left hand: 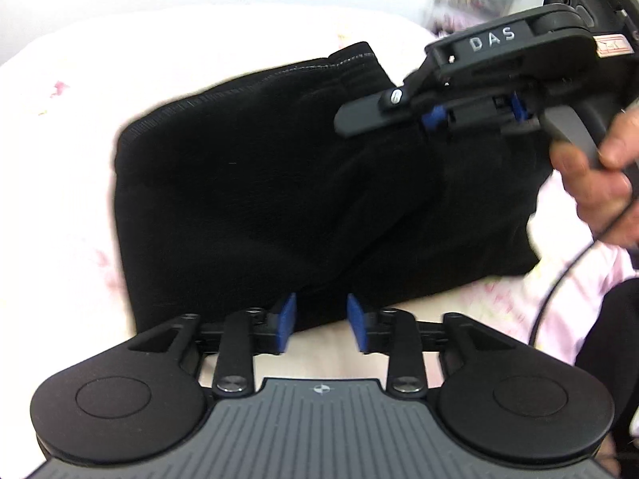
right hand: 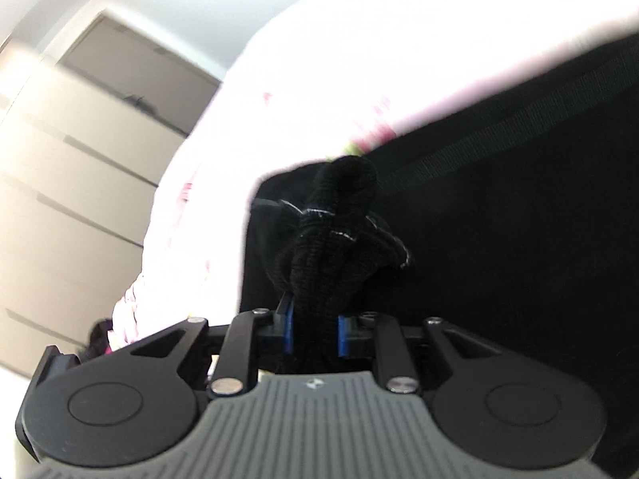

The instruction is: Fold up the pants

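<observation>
Black pants [left hand: 279, 183] lie folded in a thick bundle on a pale pink floral bed cover [left hand: 60, 151]. My left gripper [left hand: 321, 321] is open and empty, its blue pads just at the near edge of the pants. My right gripper [right hand: 313, 331] is shut on a bunched black edge of the pants [right hand: 331, 235] with grey stitching, held a little above the rest of the fabric. In the left wrist view the right gripper [left hand: 431, 115] comes in from the upper right over the pants, held by a hand [left hand: 599, 183].
A beige cabinet with drawers [right hand: 60, 199] stands beyond the bed in the right wrist view. A black cable [left hand: 559, 279] hangs from the right gripper over the bed cover. Dark clothing shows at the right edge [left hand: 615, 339].
</observation>
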Demonstrator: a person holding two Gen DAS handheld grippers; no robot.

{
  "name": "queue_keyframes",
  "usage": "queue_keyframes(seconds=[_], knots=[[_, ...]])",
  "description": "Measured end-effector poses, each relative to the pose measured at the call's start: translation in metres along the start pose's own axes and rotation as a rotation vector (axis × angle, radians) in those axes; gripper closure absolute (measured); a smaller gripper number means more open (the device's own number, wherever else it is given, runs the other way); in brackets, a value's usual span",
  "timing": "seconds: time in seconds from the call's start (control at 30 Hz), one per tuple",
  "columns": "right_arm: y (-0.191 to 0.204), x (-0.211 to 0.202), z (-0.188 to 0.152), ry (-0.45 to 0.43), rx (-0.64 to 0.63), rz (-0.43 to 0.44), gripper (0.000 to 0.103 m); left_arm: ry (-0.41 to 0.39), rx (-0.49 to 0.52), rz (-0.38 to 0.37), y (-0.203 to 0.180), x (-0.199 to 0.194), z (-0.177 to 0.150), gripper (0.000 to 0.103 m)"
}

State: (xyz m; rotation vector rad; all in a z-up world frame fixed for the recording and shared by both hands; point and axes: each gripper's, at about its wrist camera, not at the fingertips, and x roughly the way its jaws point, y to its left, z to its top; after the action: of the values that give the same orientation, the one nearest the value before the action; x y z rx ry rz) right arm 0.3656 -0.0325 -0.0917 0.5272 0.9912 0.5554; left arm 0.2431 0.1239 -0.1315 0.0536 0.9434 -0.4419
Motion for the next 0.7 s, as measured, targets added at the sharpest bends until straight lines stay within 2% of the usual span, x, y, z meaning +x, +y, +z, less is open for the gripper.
queue_keyframes(seconds=[0.17,0.3,0.37,0.43,0.5,0.57,0.63,0.7], knots=[[0.051,-0.017,0.047,0.001,-0.141,-0.069,0.09,-0.127,-0.07,0.058,0.027,-0.052,0.015,0.06],[0.062,-0.037,0.065,0.0,-0.194,-0.143,0.09,-0.19,-0.151,0.119,0.051,-0.069,0.027,0.06],[0.046,-0.054,0.062,0.006,-0.206,-0.197,0.09,-0.189,-0.193,0.14,0.06,-0.062,0.035,0.06],[0.03,-0.049,0.062,0.02,-0.19,-0.256,0.09,-0.181,-0.226,0.148,0.063,-0.047,0.04,0.06],[-0.021,-0.056,0.054,0.035,-0.159,-0.293,0.09,-0.164,-0.244,0.118,0.063,-0.028,0.045,0.064],[-0.051,-0.049,0.05,0.055,-0.107,-0.314,0.09,-0.146,-0.257,0.09,0.06,-0.007,0.051,0.07],[-0.085,-0.049,0.038,0.075,-0.055,-0.33,0.09,-0.103,-0.241,0.094,0.055,0.009,0.049,0.079],[-0.106,-0.035,0.026,0.094,-0.027,-0.349,0.09,-0.015,-0.213,0.122,0.054,0.03,0.047,0.085]])
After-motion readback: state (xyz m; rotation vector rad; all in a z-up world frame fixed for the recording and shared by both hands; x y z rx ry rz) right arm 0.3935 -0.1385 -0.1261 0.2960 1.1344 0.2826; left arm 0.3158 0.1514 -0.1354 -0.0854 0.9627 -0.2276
